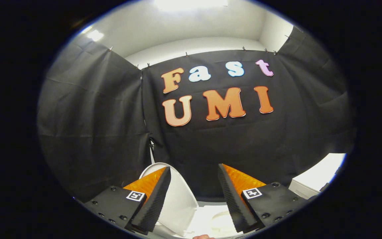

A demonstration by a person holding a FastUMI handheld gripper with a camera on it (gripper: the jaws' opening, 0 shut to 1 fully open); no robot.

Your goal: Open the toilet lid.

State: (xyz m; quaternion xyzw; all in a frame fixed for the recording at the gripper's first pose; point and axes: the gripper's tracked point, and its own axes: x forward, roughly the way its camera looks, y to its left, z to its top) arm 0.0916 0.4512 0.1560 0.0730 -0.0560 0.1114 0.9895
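While the tool point(193, 172) sits released, fingers spread with nothing between the pads, the toilet lid point(177, 196) stands raised and tilted just beyond the left finger at about 11 o'clock. Black cloth wall point(95, 116) hangs behind it at 12 o'clock. A white box-like unit point(313, 181) sits at 2 o'clock, well apart. Nothing lies between fingers and lid.

Bright overhead light, strong fisheye bend.
A ceiling lamp point(191, 4) glares white far above the fingers point(193, 199); the cloth point(95, 116) stays dim and matte, the lid point(177, 199) is washed pale, and straight lines curve outward.
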